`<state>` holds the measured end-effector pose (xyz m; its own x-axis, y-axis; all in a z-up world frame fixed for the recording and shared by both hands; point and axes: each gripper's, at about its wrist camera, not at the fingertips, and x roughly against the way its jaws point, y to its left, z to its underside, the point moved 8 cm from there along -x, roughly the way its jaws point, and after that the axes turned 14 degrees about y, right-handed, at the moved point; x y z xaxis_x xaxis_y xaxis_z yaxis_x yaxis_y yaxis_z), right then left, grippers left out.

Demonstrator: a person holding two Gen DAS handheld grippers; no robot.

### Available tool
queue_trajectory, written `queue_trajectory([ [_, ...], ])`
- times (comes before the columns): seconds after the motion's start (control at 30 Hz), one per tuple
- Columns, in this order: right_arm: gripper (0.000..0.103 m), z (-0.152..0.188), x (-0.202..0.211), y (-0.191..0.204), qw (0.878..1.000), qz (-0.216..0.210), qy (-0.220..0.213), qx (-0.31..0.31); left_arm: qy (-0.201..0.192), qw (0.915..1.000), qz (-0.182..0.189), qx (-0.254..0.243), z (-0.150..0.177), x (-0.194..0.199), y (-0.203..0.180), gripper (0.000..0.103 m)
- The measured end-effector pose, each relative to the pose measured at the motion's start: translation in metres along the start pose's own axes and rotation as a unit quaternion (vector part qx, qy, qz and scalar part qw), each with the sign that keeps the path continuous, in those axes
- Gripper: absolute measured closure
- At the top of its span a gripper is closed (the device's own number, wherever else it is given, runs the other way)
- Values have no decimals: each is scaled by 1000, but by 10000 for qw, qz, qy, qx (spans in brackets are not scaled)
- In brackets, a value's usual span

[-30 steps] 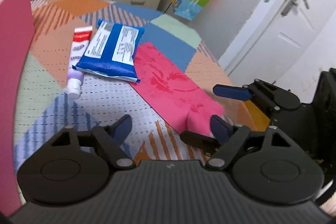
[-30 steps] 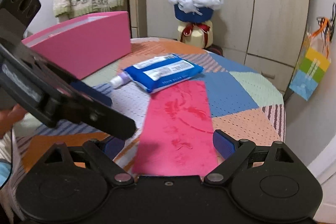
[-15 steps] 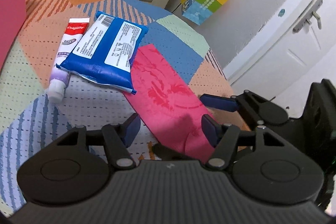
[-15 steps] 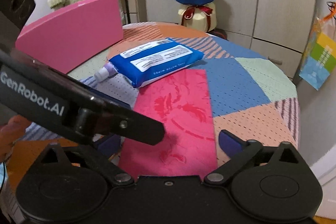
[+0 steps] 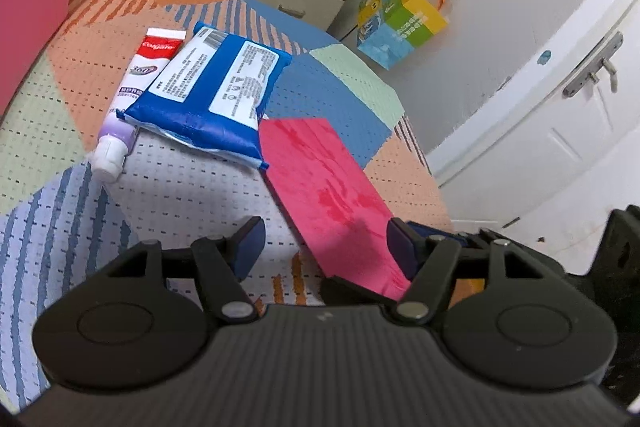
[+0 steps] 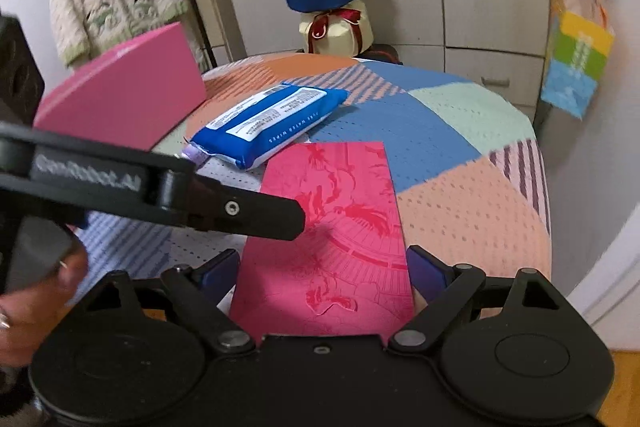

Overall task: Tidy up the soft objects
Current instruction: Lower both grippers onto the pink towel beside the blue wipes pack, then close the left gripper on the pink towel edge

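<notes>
A flat red-pink cloth (image 6: 332, 227) printed with darker red figures lies spread on the table (image 6: 460, 131), its near short edge at the table's front rim and its length running away toward the table's middle. It is the likely soft thing now being dealt with, since both tools are closing in on that near edge. The right tool (image 6: 324, 273) straddles the cloth's near end with its fingers wide apart, one blue pad on each side of the cloth's width, gripping nothing; that spread looks set to take in the whole edge. The left tool (image 5: 324, 237) comes in from the cloth's left side, also wide open and empty, its right pad over the cloth's near corner and its left pad over bare table; in the right tool's view its black finger crosses above the cloth's left edge. Whether either tool touches the cloth cannot be told. At the cloth's far left corner lies a blue pack of wipes (image 5: 212, 103), label up, its near corner seeming to overlap the cloth a little. Half under the pack, on the side away from the cloth, lies a toothpaste tube (image 5: 132, 107) with its white cap pointing toward the front. Further left of the cloth stands a pink box (image 6: 128, 95), perhaps where the soft things are meant to go.
</notes>
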<state>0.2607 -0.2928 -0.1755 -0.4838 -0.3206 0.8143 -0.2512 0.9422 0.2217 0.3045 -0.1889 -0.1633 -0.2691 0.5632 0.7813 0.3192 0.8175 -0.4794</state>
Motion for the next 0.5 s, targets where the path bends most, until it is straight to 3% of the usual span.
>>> queue_trajectory([
  [0.13, 11, 6, 5, 1, 9996, -205, -34, -178, -90, 9995, -250, -154, 5, -1, -6, 38],
  [0.23, 11, 12, 7, 6, 9994, -274, -80, -189, -81, 9995, -216, -224, 12, -1, -13, 41],
  [0.3, 11, 16, 8, 9, 9994, -266, -125, -194, -29, 9996, -86, -261, 18, -3, -18, 53],
  [0.4, 11, 20, 11, 9, 9992, -252, -158, -255, -126, 9988, -332, -348, 24, -1, -19, 70],
  [0.5, 11, 25, 11, 13, 9998, -67, -131, -146, -130, 9994, -233, -228, 28, 1, -17, 74],
])
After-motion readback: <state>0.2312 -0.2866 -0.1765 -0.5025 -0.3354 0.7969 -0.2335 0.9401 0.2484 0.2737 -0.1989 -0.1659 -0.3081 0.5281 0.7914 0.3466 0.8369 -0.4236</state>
